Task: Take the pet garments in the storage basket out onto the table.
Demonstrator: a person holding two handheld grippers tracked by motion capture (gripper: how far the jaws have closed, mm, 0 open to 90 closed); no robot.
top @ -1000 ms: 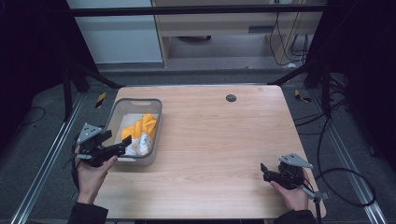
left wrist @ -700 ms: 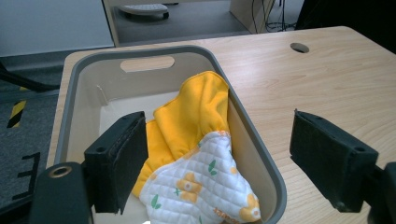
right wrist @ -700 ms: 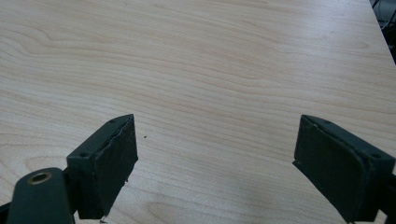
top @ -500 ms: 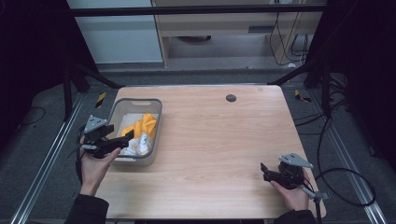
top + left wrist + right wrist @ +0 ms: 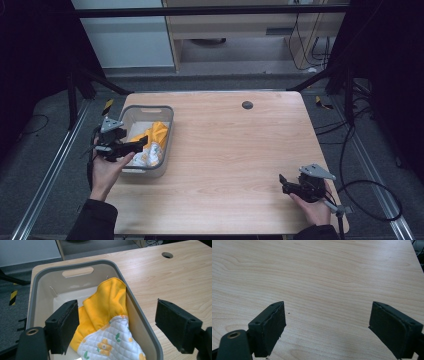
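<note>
- Since a second ago your left gripper (image 5: 131,146) has moved up and in over the near end of the grey bin (image 5: 167,131), while your right gripper (image 5: 289,185) has stayed parked near the table's (image 5: 235,150) front right corner
- Left jaws stand wide apart and hold nothing — in the left gripper view one pad hangs inside the bin over the cloth (image 5: 107,322), the other sits outside, beyond the right-hand wall
- That cloth, yellow with a white quilted flower-print part, lies bunched in the bin and leans on that same wall, one yellow fold reaching up to the rim
- Straddling the wall is the main risk: close now and you would likely clamp plastic together with fabric, and lifting could drag or tip the bin, which looks light
- Bring both pads inside before you close; coming down as they stand, the outer pad would probably strike the rim and shove the bin sideways
- Pinching just the top fold may let the rest unroll and snag on the rim as it rises
- Right jaws are also spread wide over bare wood, empty — too far off to steady the bin if it slides
</note>
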